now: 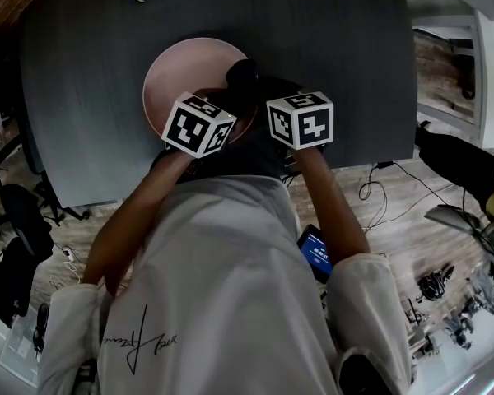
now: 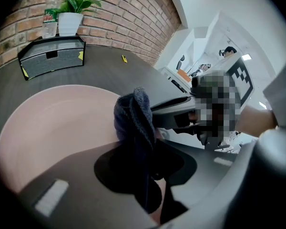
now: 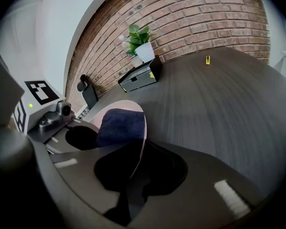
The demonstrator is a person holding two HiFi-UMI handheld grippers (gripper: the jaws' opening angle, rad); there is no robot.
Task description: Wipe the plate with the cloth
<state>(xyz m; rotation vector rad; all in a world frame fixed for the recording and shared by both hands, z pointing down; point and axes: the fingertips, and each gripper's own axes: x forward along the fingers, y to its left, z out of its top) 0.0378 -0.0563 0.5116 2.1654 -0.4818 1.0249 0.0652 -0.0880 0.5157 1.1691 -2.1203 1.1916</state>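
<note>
Two sets of jaws are hidden under marker cubes (image 1: 199, 123) in head view | one dark blue cloth (image 2: 133, 118) is pinched by left gripper (image 2: 148, 175) over one round pink plate (image 2: 47, 128) on dark grey table (image 1: 329, 39) | plate rim is clamped by right gripper (image 3: 133, 175) | behind are seen one black desk tray (image 3: 140, 78) and one potted plant (image 3: 142, 44)

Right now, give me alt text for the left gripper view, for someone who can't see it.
The left gripper holds a dark blue cloth between its fingers, over a pink plate on a dark table. Behind stand a grey box, a potted plant and a brick wall.
</note>
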